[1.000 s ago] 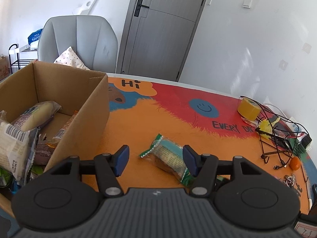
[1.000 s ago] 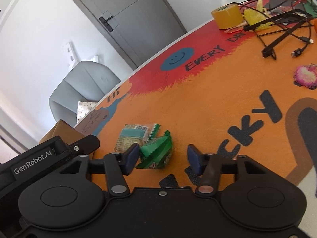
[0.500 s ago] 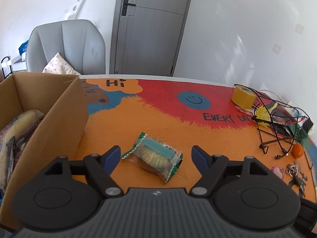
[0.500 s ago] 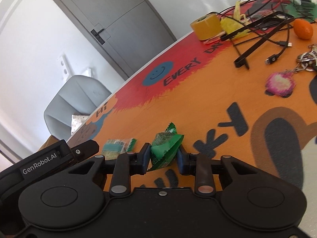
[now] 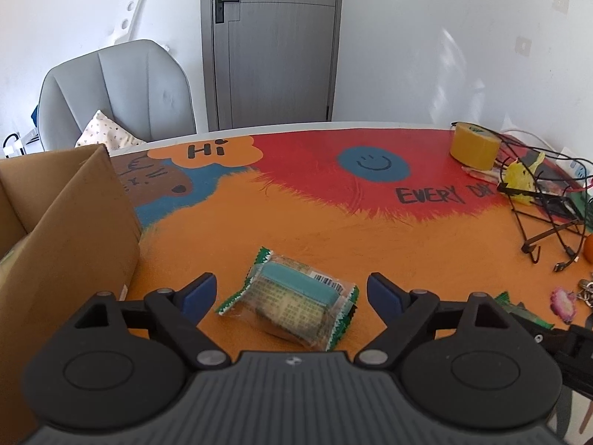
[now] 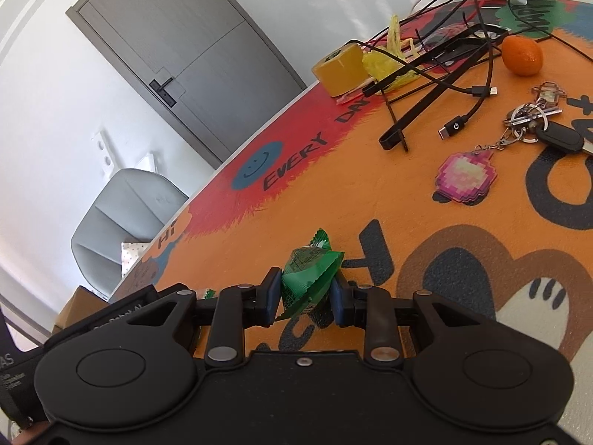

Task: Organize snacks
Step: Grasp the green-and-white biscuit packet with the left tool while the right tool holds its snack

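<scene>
Left wrist view: the clear-wrapped snack (image 5: pixel 292 302) lies on the mat just right of the cardboard box (image 5: pixel 74 230), between my left gripper (image 5: pixel 292 293) fingers, which have just been opening wide. I should straddle it squarely before closing. My right gripper (image 6: pixel 304 293) pinches a green packet (image 6: pixel 309 274), probably lifted.
</scene>
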Demonstrator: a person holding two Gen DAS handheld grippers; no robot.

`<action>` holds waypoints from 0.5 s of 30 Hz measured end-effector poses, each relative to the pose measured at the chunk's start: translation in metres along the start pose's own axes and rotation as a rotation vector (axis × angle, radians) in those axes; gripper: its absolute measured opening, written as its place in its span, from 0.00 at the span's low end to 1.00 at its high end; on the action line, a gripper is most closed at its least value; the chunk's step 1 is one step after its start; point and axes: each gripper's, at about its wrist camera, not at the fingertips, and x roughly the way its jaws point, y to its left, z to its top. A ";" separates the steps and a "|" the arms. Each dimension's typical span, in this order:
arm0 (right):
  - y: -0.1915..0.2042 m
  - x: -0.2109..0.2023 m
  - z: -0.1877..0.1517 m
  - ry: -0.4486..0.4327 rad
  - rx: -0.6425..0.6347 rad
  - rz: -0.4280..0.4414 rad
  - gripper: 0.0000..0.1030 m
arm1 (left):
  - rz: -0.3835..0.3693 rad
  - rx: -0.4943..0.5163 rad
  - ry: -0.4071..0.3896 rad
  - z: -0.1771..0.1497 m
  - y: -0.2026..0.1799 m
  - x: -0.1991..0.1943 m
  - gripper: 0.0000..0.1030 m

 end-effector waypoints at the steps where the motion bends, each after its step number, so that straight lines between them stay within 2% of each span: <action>1: 0.000 0.000 0.000 0.000 -0.001 0.001 0.28 | 0.006 0.011 0.003 0.000 -0.001 0.003 0.85; 8: -0.002 0.005 0.001 0.007 0.008 0.015 0.28 | 0.034 0.055 0.036 -0.001 -0.006 0.020 0.85; 12: 0.000 0.004 0.000 0.005 0.001 0.009 0.28 | 0.014 0.042 0.052 -0.007 -0.005 0.023 0.84; 15: 0.002 0.003 -0.002 0.004 -0.005 0.004 0.28 | 0.001 0.044 0.043 -0.008 -0.006 0.022 0.79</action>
